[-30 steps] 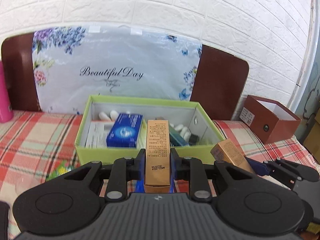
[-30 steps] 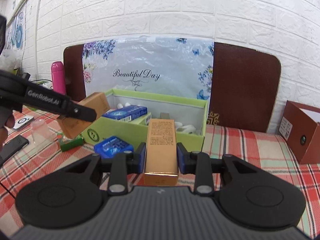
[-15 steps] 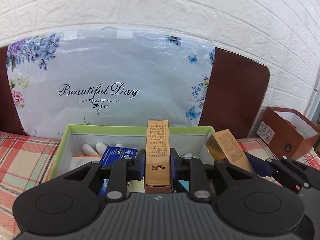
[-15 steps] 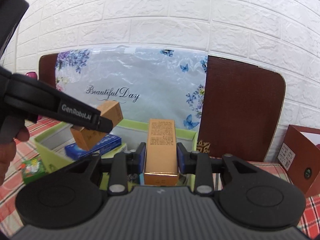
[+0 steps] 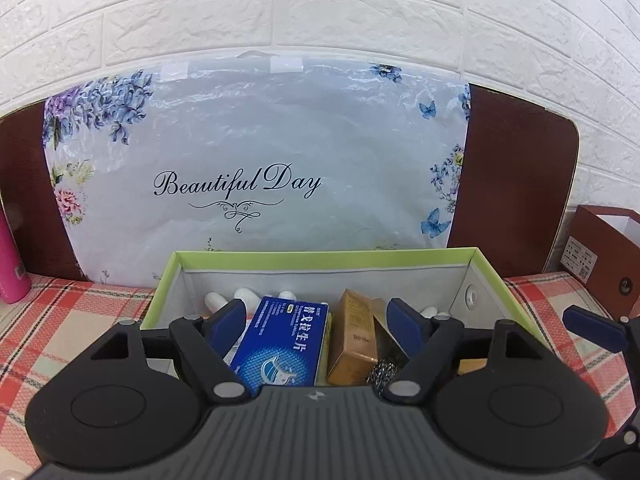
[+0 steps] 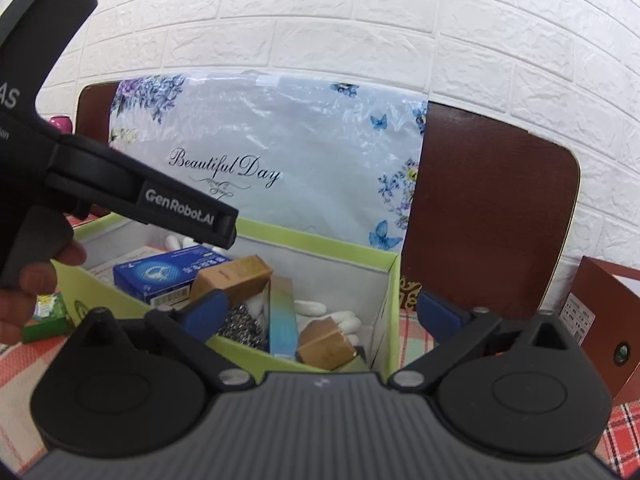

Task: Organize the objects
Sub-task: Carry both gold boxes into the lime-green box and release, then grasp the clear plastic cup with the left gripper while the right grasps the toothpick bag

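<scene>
My left gripper [image 5: 318, 322] hangs over the near wall of the green box [image 5: 320, 255], and its fingers [image 5: 228, 318] have just been spreading apart; nothing is pressed between them now. The gold carton [image 5: 356, 338] lies loose below the gap, tilted inside the box, beside the blue medicine box [image 5: 282, 346] on its left. A wad of steel scourer [image 5: 382, 372] sits just at the carton's lower right corner. White oval pieces [image 5: 246, 295] lie against the far wall of the box.

My right gripper [image 6: 320, 312] is over the right end of the same green box [image 6: 394, 300], and its fingers [image 6: 206, 314] have also just been opening wide, with nothing clamped. Below them a second gold carton [image 6: 326, 342] rests tilted in the box's near right corner, next to a teal-and-blue slim carton [image 6: 282, 320]. The first gold carton [image 6: 234, 278] leans beside the blue medicine box [image 6: 168, 274] further left. In this view my left gripper's black arm crosses the upper left, with my hand [image 6: 28, 292] on its handle.

The box stands on the red plaid surface [image 5: 68, 312], in front of a floral bag [image 5: 256, 160] printed "Beautiful Day". A brown box [image 5: 604, 256] stands to the right and a pink bottle [image 5: 10, 268] to the far left.
</scene>
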